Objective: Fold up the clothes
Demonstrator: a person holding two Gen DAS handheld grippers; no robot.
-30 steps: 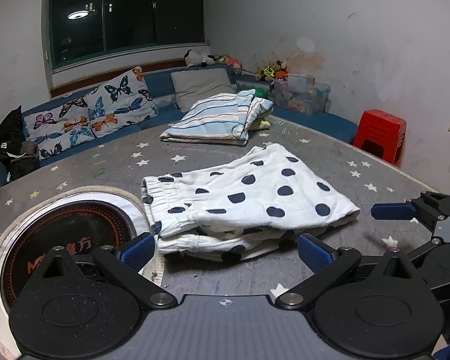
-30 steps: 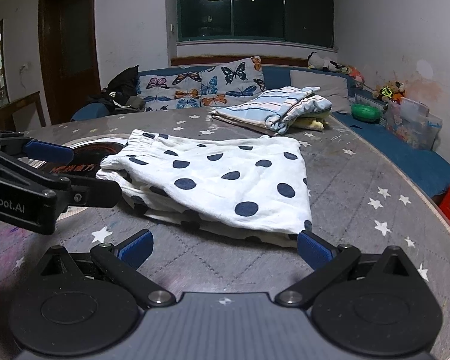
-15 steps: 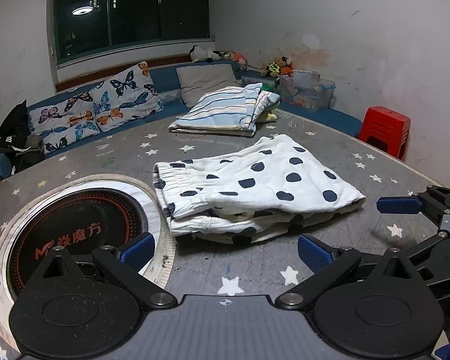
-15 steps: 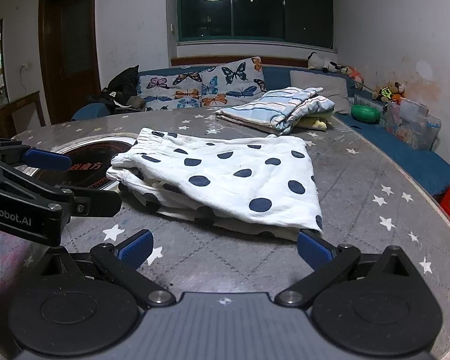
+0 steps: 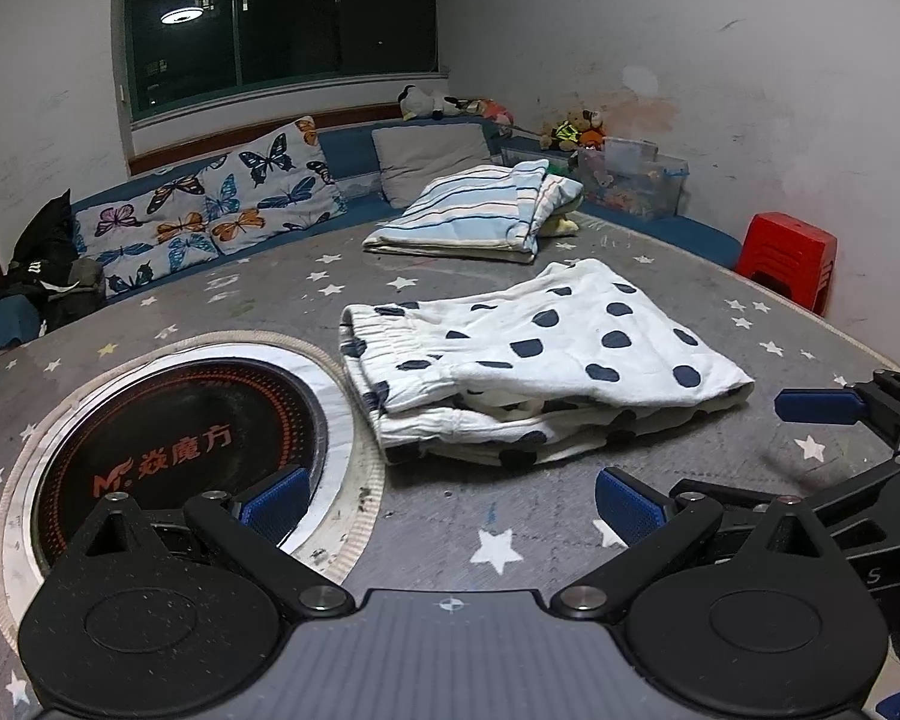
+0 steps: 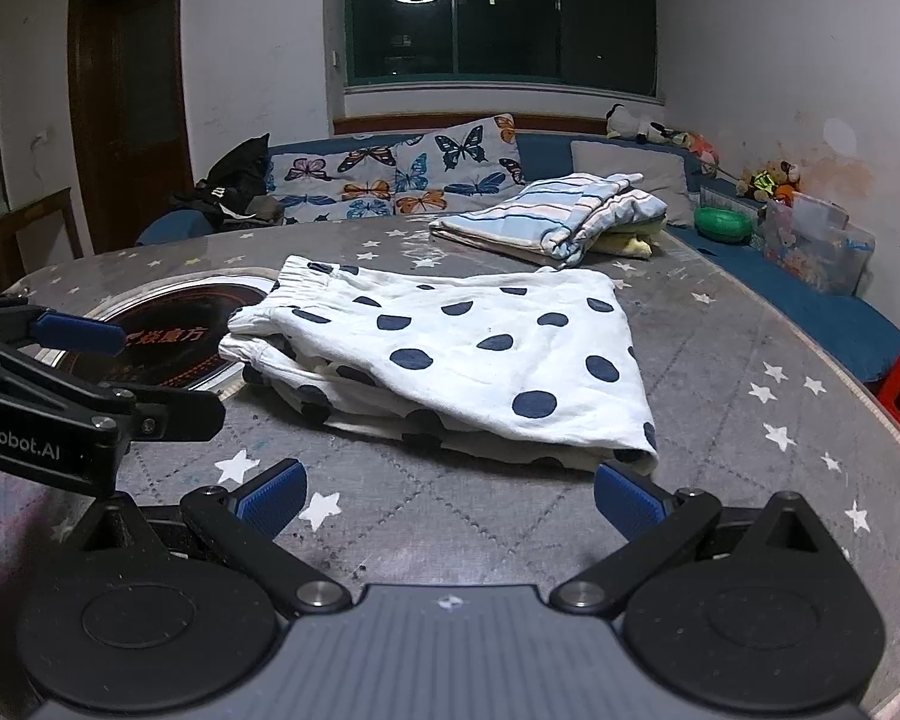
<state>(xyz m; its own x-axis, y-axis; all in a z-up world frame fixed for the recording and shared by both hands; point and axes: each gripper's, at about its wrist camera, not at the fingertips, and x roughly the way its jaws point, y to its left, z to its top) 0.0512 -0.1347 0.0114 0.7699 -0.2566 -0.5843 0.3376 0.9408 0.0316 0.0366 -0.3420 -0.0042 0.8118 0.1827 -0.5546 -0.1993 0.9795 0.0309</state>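
We hold both grippers low over the grey star-patterned surface [image 5: 510, 276], each with its jaws spread wide and nothing between them. The left gripper [image 5: 450, 498] faces the folded polka-dot shorts [image 5: 534, 360], which lie on the surface just beside the round black hob [image 5: 174, 438] set into it, their elastic waistband toward the hob. The right gripper [image 6: 447, 495] sits near the hem corner of the shorts [image 6: 450, 354], its right finger just beside that corner; we cannot tell whether it touches. Farther back on the surface lies a folded striped garment [image 5: 474, 216], well apart from the shorts.
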